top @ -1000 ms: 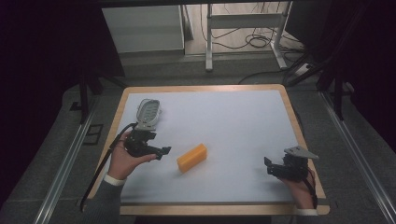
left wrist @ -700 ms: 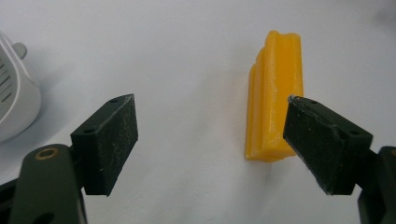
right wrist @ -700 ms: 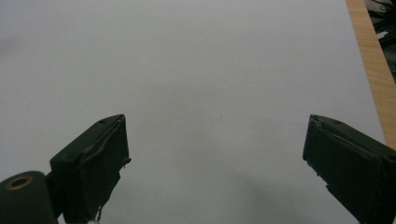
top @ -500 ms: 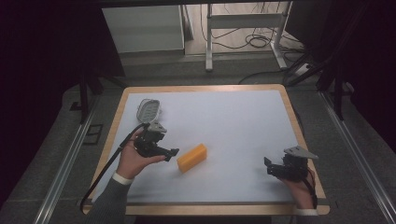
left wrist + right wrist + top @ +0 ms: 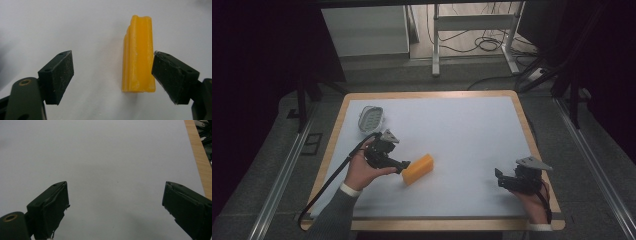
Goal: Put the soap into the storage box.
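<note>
The left gripper (image 5: 112, 75) gapes wide around a ridged orange-yellow block (image 5: 138, 57) touching its right-hand jaw; the right gripper (image 5: 115, 207) gapes wide.

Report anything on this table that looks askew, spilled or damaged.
Nothing stands out. The yellow block lies whole on the white mat, at an angle to its edges, and the small oval dish sits upright near the far left corner.

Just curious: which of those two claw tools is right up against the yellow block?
The left gripper, jaws open, one beside the yellow block. The right gripper sits far off over bare table.
</note>
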